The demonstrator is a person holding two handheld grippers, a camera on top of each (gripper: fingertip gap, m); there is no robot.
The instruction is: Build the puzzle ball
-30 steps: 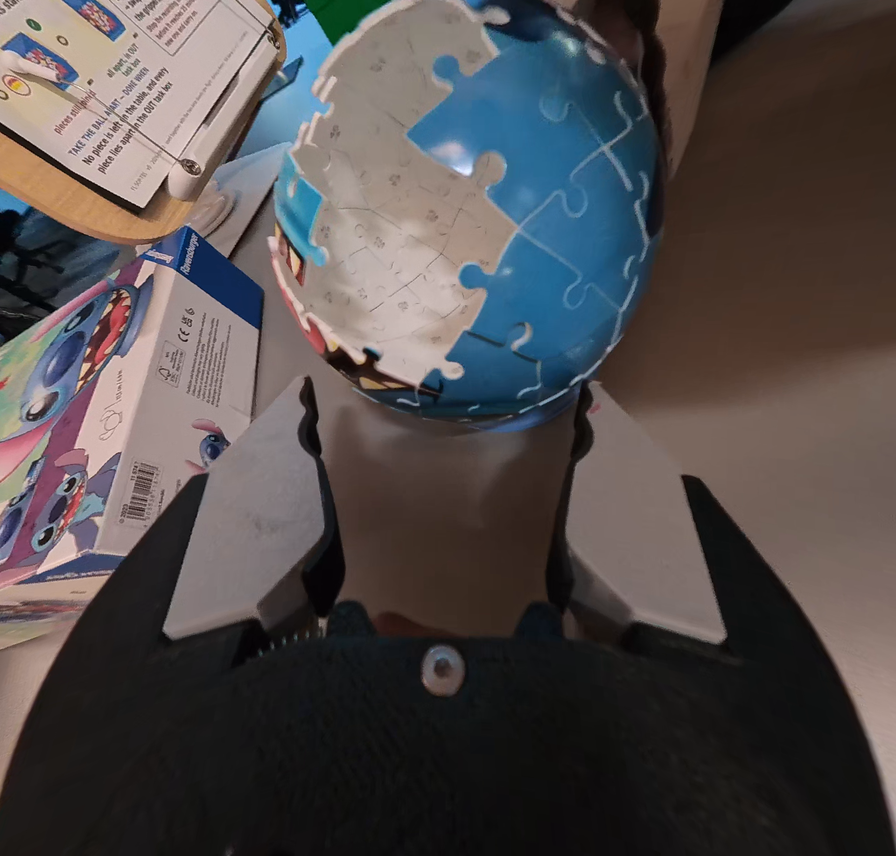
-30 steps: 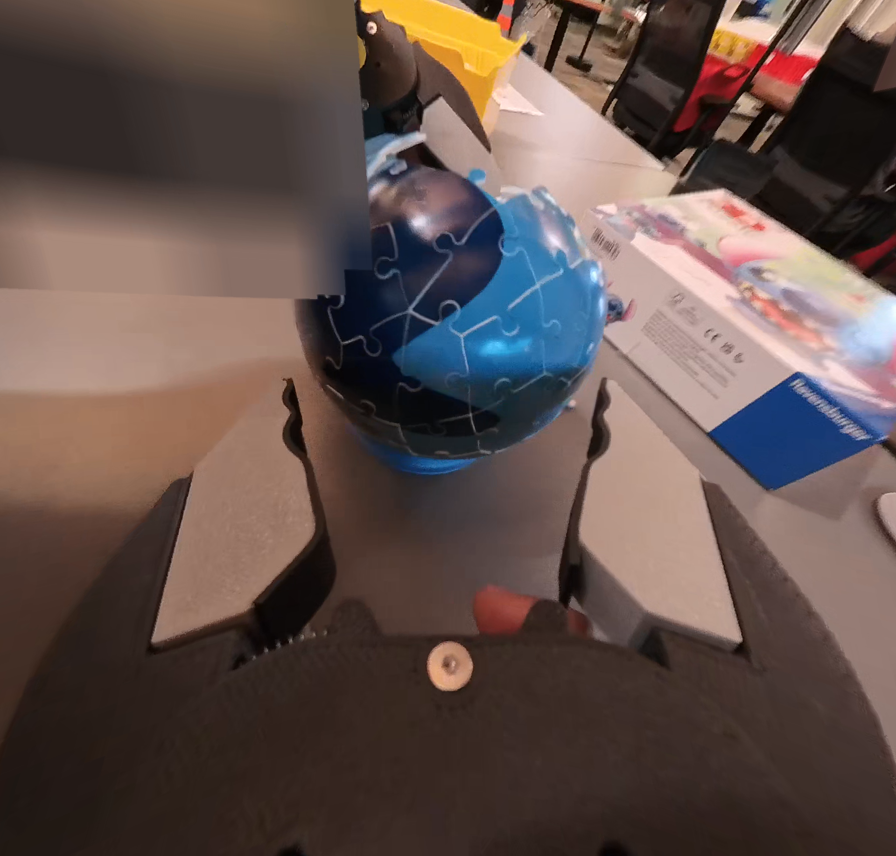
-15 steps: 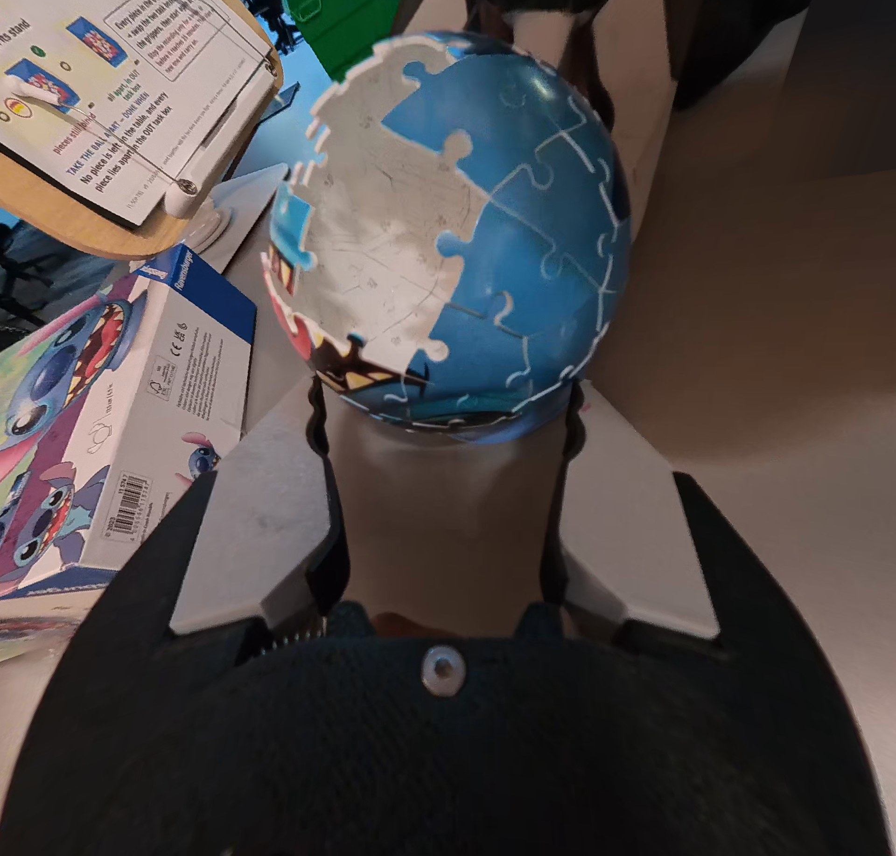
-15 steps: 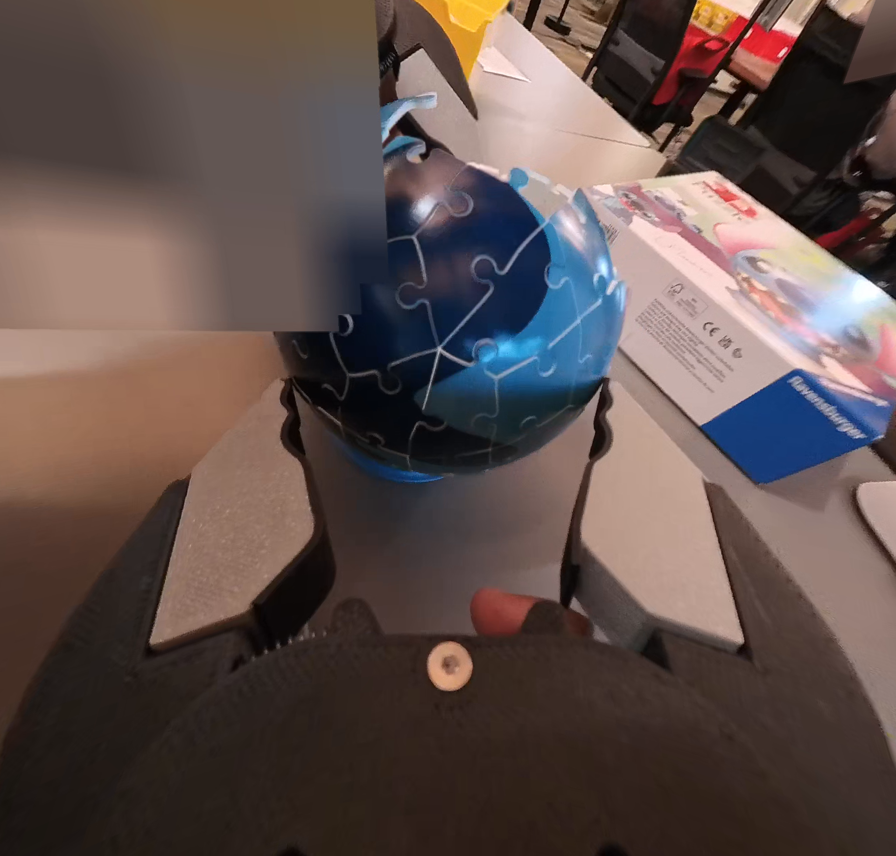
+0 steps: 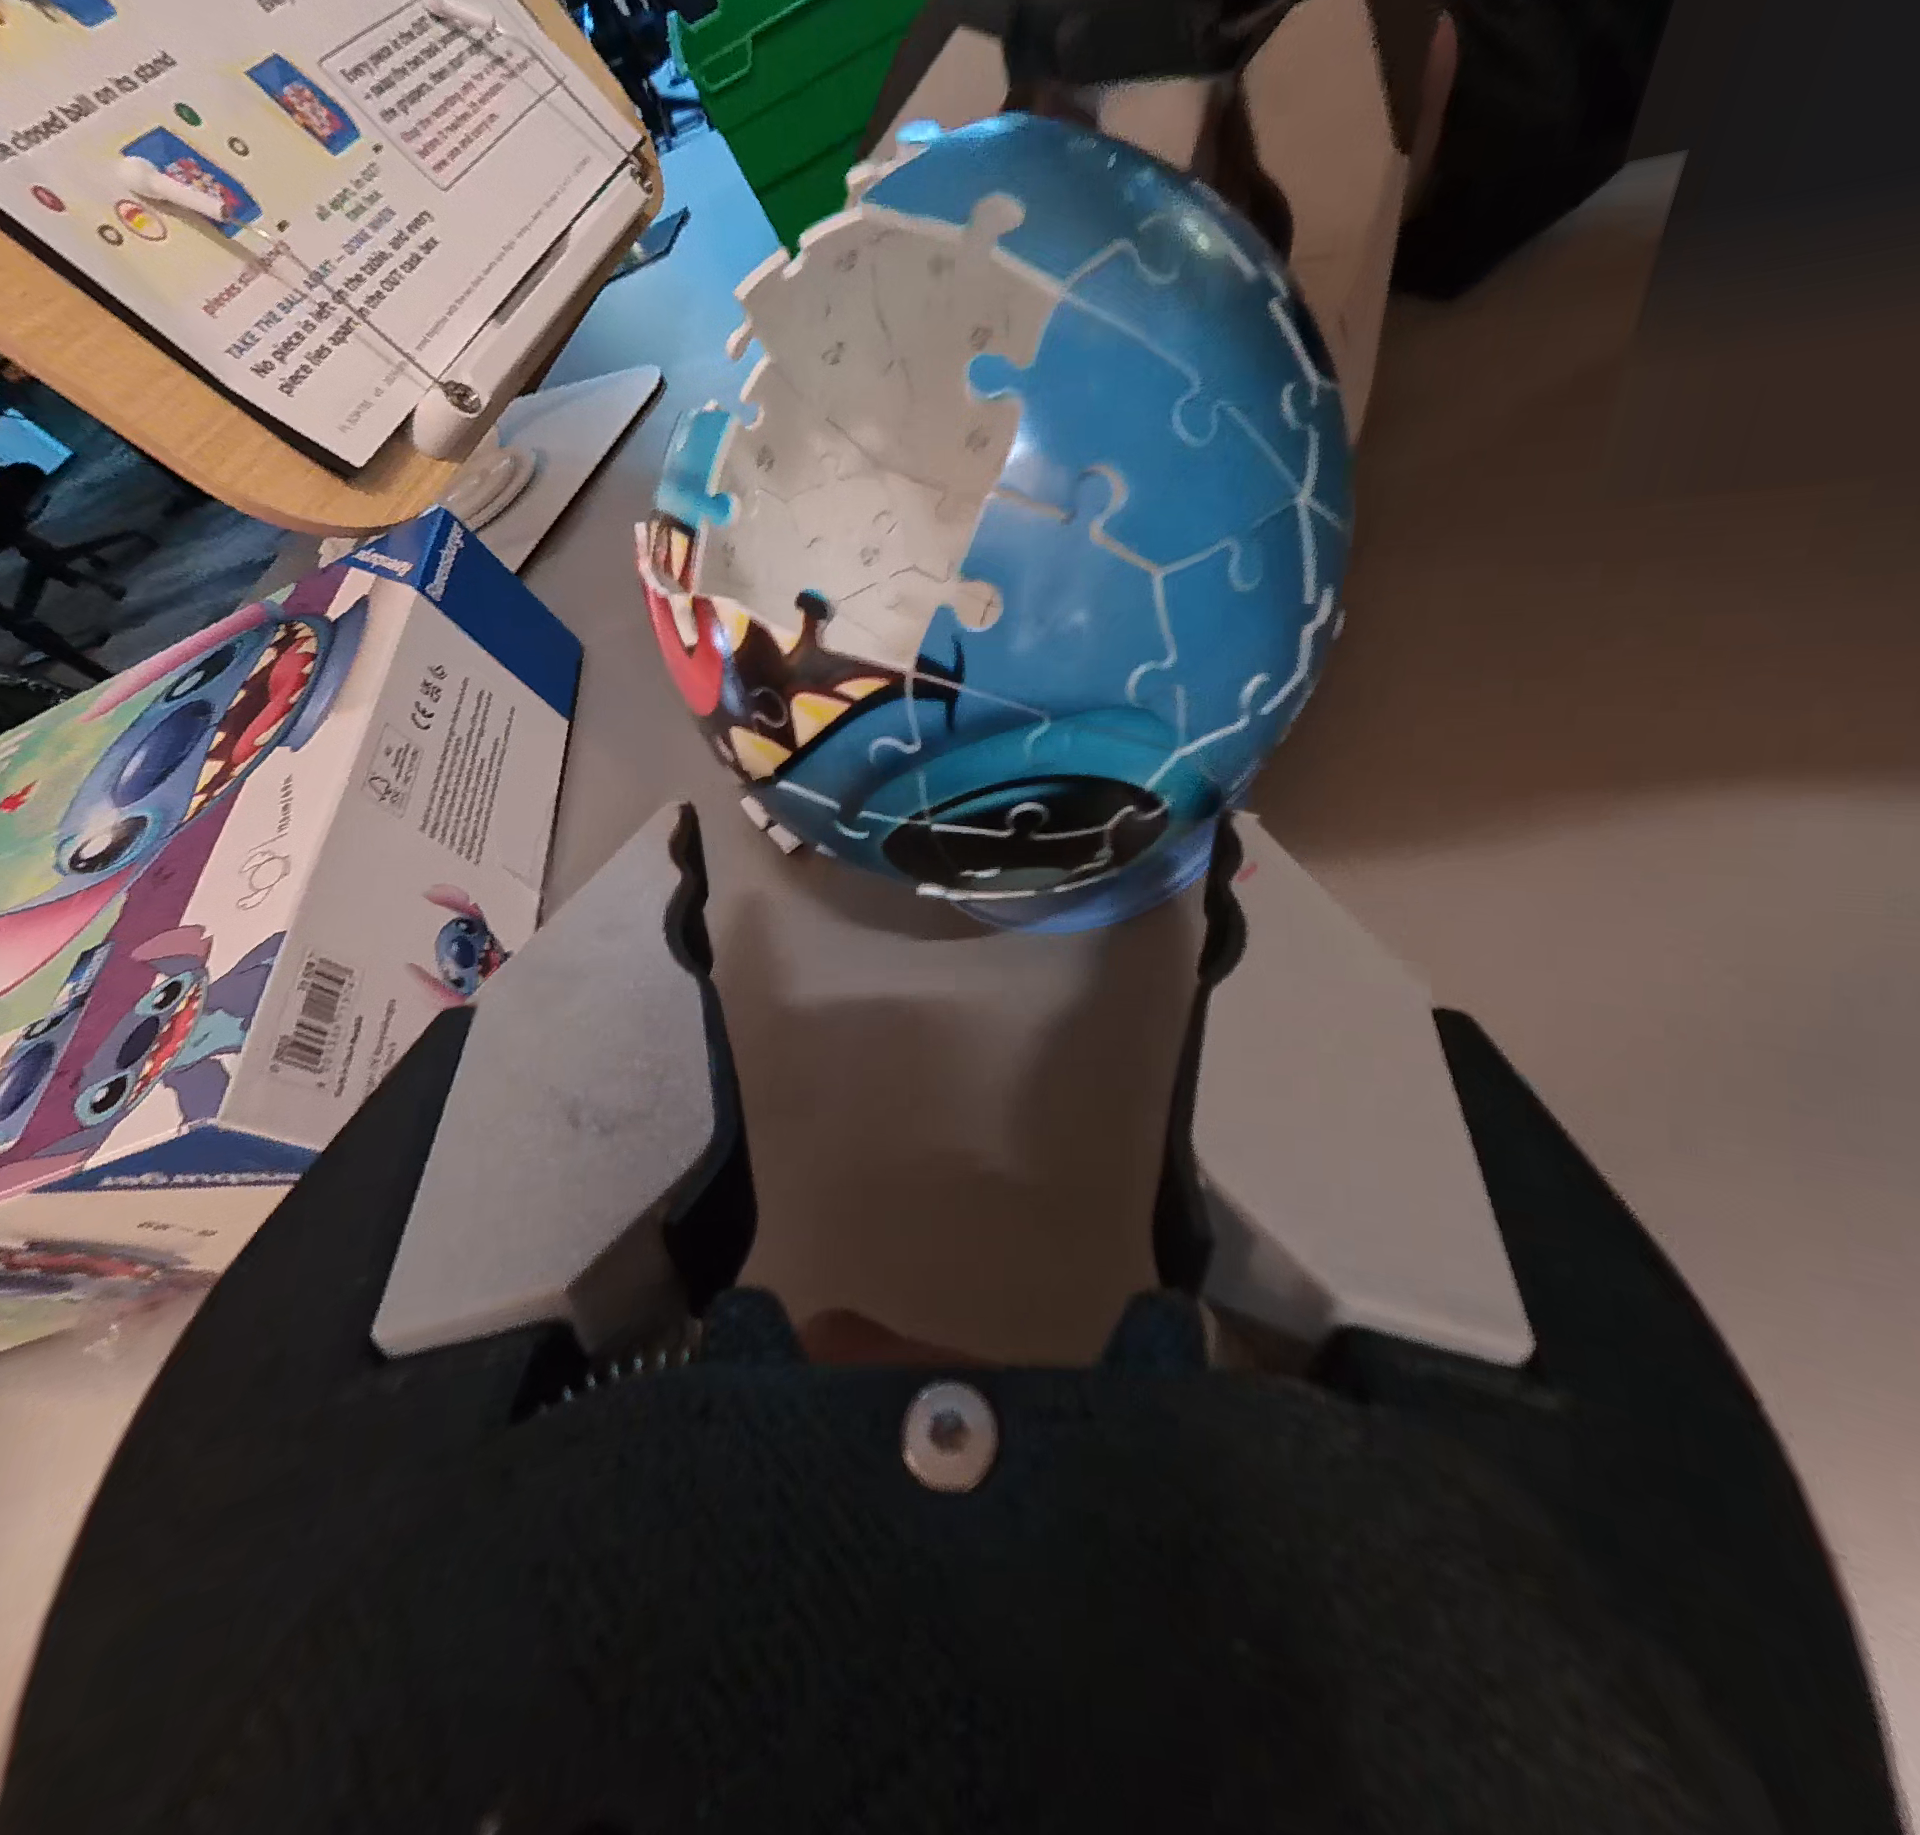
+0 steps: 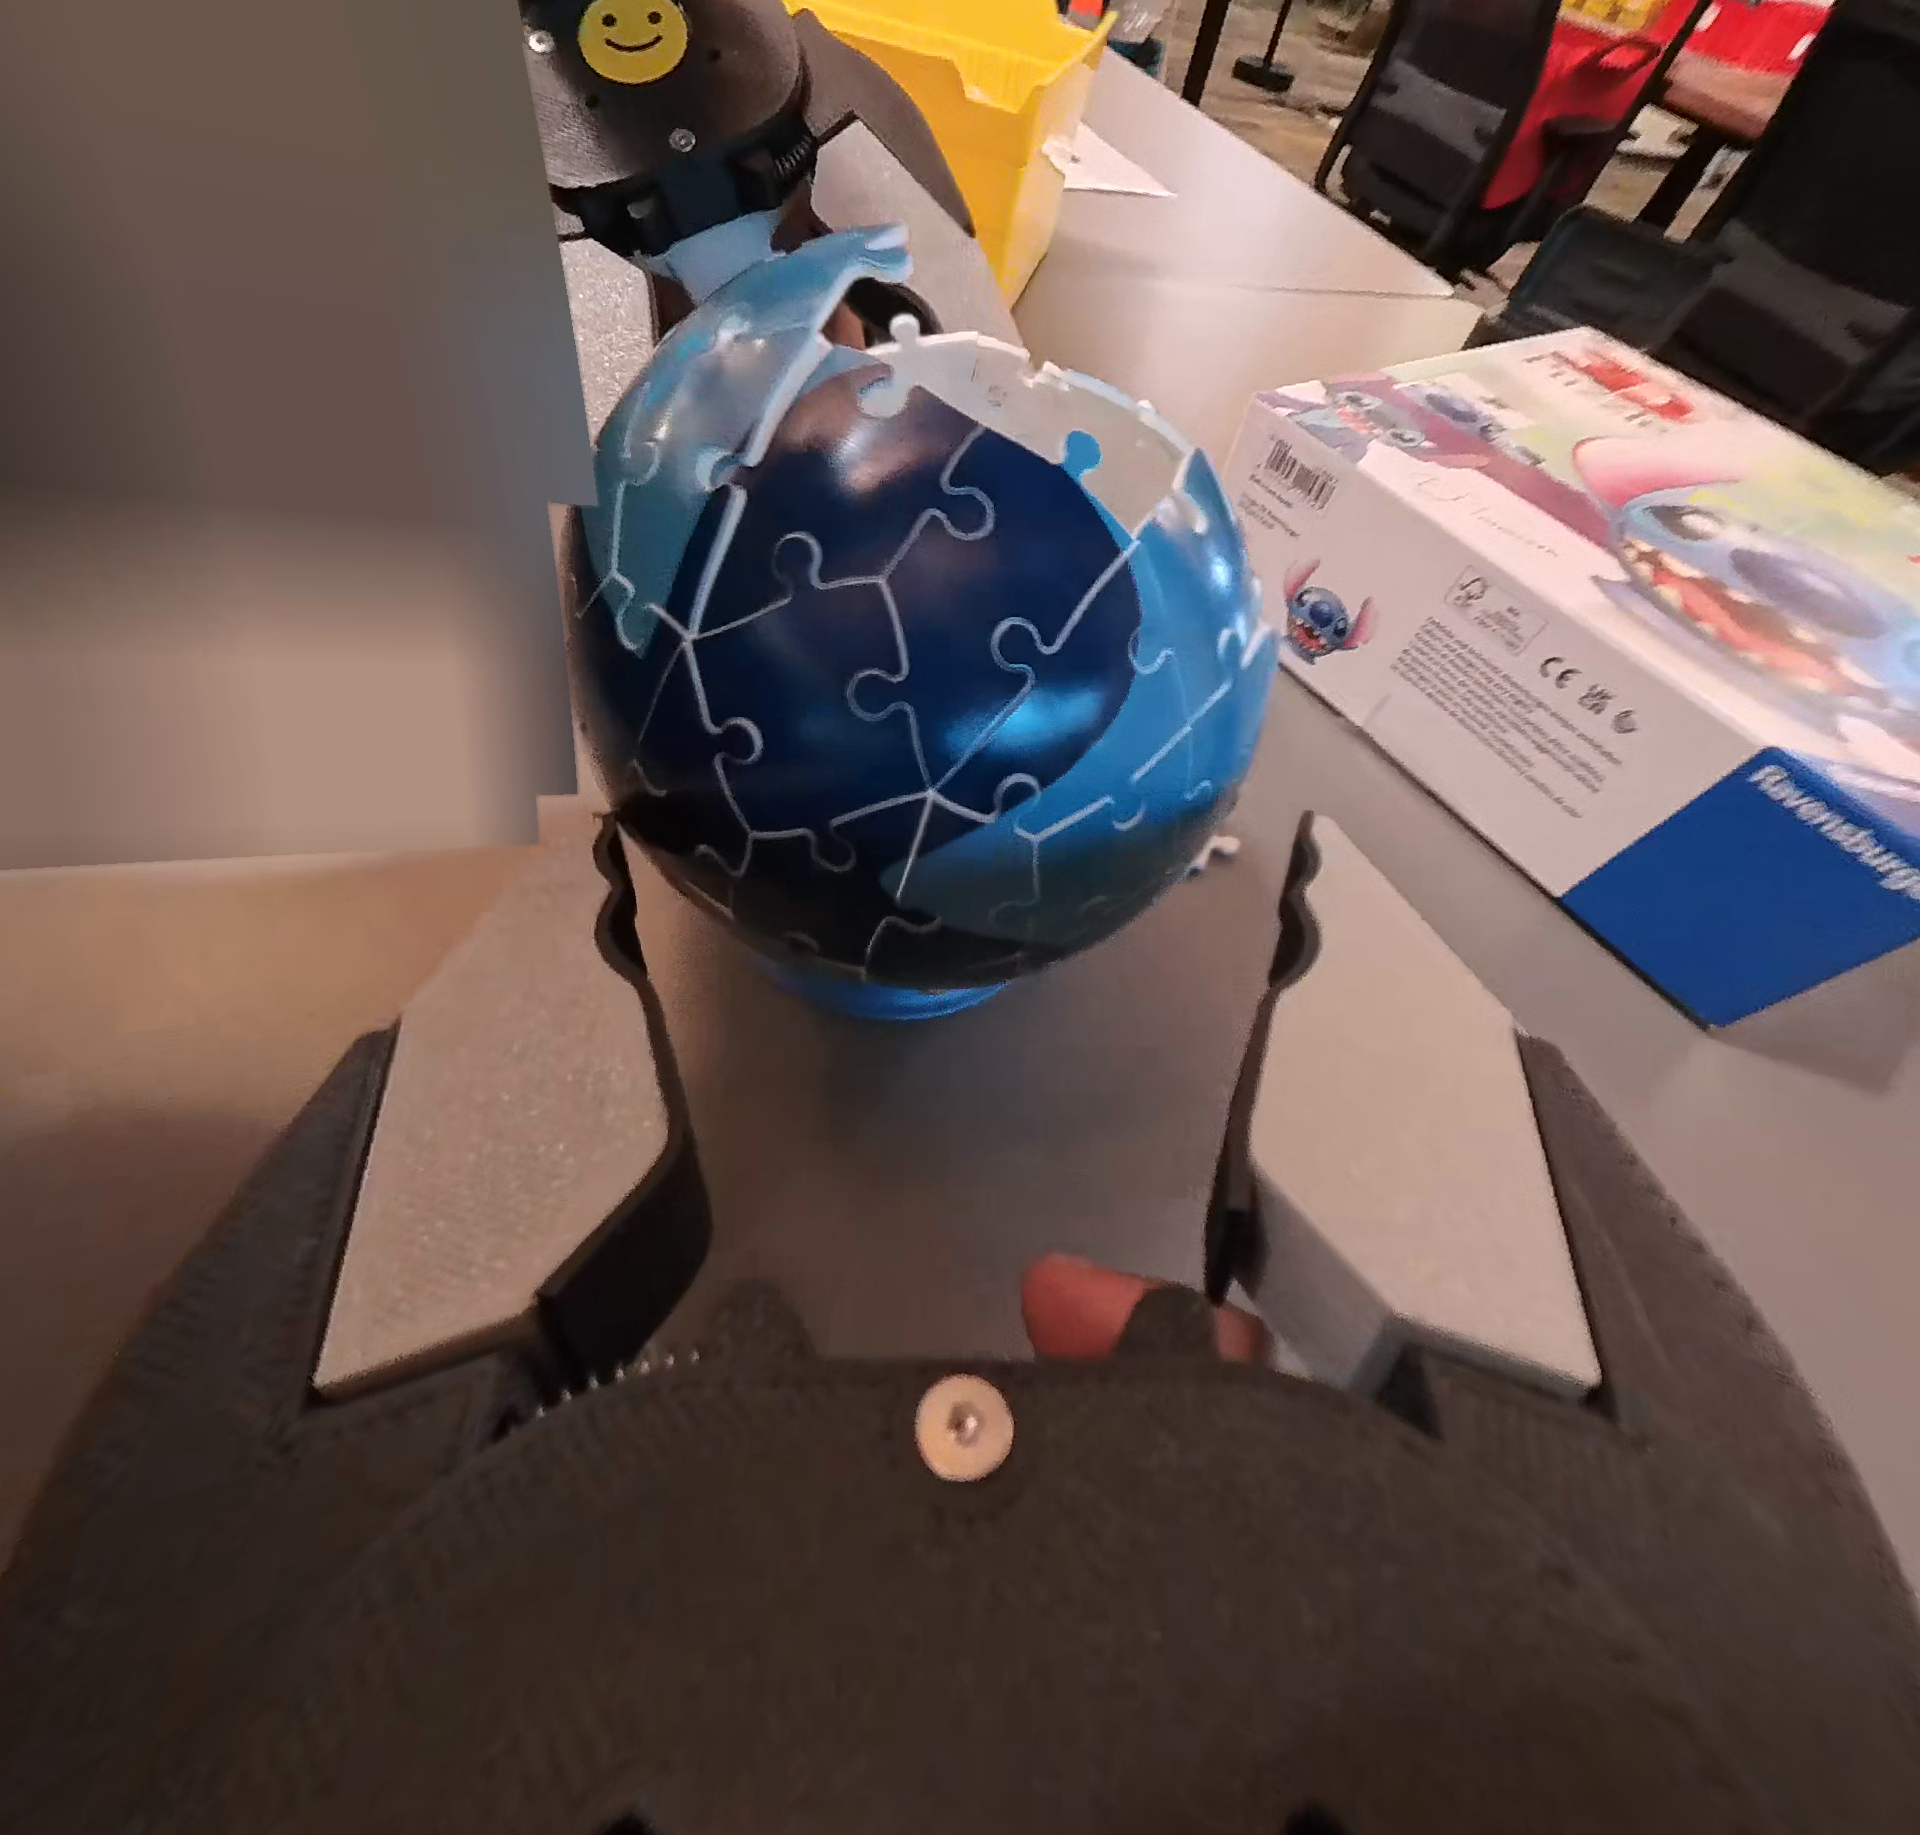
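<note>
The puzzle ball [image 5: 1132, 538] is blue and partly built. It stands on the table on a blue ring base [image 5: 1081, 902]. A gap on its left shows the white backs of pieces, and a printed mouth and eye face the left wrist view. My left gripper [image 5: 951, 840] is open, its fingertips either side of the ball's base. In the right wrist view the ball [image 6: 883, 663] shows dark blue, with a light blue flap of pieces [image 6: 821, 279] raised at its top. My right gripper [image 6: 956, 840] is open, its fingertips flanking the ball's lower part. The left gripper [image 6: 665, 92] shows behind the ball.
The puzzle box [image 5: 312, 850] lies left of the ball, and also shows in the right wrist view [image 6: 1558, 642]. An instruction sheet on a wooden board [image 5: 312, 175] stands at the back left. A green bin [image 5: 831, 50] and a yellow bin [image 6: 935, 71] sit farther off. Some 8 cm of space lies between my two pairs of fingers.
The ball has turned: the white gap swung left and the printed eye and mouth came into the left wrist view. The right wrist view now looks onto the ball's top. Both grippers stay open.
</note>
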